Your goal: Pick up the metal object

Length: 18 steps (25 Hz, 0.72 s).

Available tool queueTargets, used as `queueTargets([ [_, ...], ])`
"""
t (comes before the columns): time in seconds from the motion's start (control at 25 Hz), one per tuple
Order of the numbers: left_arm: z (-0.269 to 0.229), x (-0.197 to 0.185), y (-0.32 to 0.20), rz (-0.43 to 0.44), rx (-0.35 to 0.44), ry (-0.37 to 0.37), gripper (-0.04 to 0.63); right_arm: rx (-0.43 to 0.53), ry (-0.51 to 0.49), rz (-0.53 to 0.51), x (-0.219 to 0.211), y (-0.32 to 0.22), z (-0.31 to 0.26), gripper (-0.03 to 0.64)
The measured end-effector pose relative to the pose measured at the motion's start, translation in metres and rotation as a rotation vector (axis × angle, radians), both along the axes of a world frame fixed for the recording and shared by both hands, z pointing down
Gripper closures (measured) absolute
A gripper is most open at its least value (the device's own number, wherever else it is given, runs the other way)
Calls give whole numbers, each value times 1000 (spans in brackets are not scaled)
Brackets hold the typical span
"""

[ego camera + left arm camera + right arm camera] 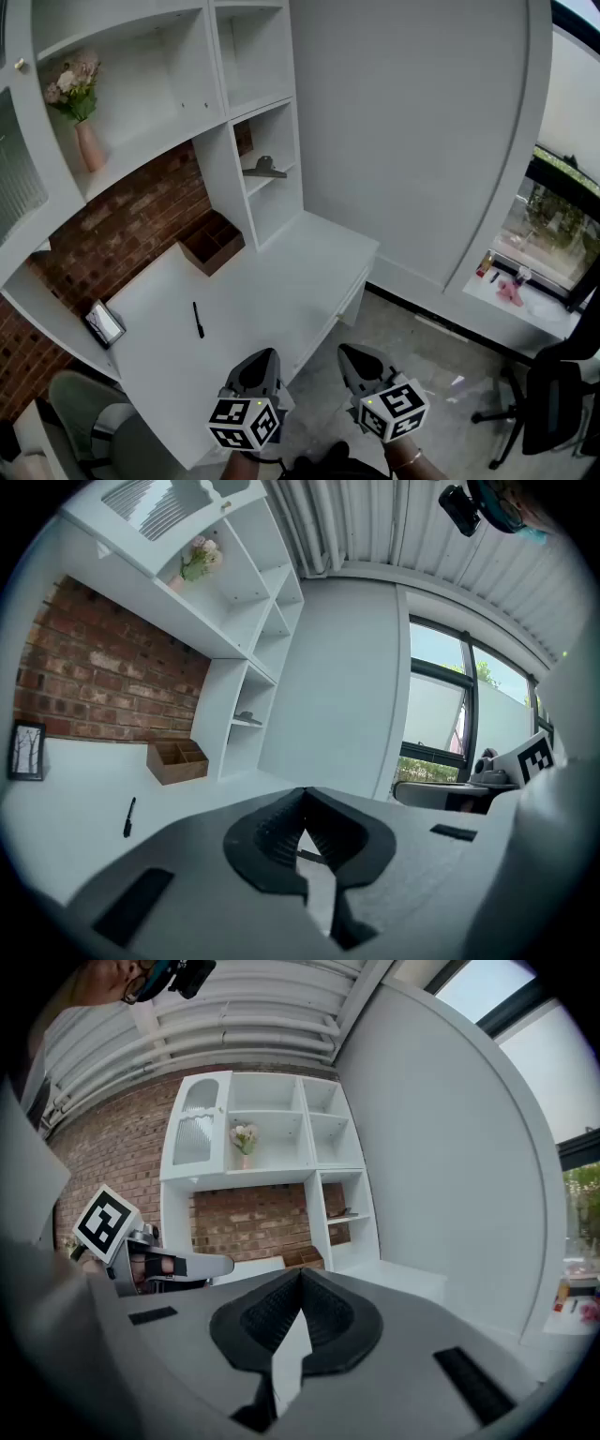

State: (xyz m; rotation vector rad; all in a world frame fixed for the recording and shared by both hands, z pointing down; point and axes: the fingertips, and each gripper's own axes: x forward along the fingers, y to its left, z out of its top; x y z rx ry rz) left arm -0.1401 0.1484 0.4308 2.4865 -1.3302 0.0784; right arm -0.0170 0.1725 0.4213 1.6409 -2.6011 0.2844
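Head view shows the left gripper (265, 356) and right gripper (351, 351) held low at the counter (281, 281) edge, jaws pressed together and empty; the metal object (264, 169) lies well beyond on a shelf (277, 181), so I judge the reach not yet begun.

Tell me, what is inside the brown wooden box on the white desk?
The wooden box is open-topped and split into compartments. No contents show in the head view, though its walls cover part of the bottom.
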Motion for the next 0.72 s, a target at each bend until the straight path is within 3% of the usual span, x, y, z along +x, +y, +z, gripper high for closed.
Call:
queueTargets([
  [0.28, 1, 12, -6, -7, -4, -27, 586, -15, -48, -26, 8, 0, 3, 612],
  [0.72, -14, 41, -10, -33, 47, -59, 586, 61, -61, -50, 37, -7, -15, 612],
])
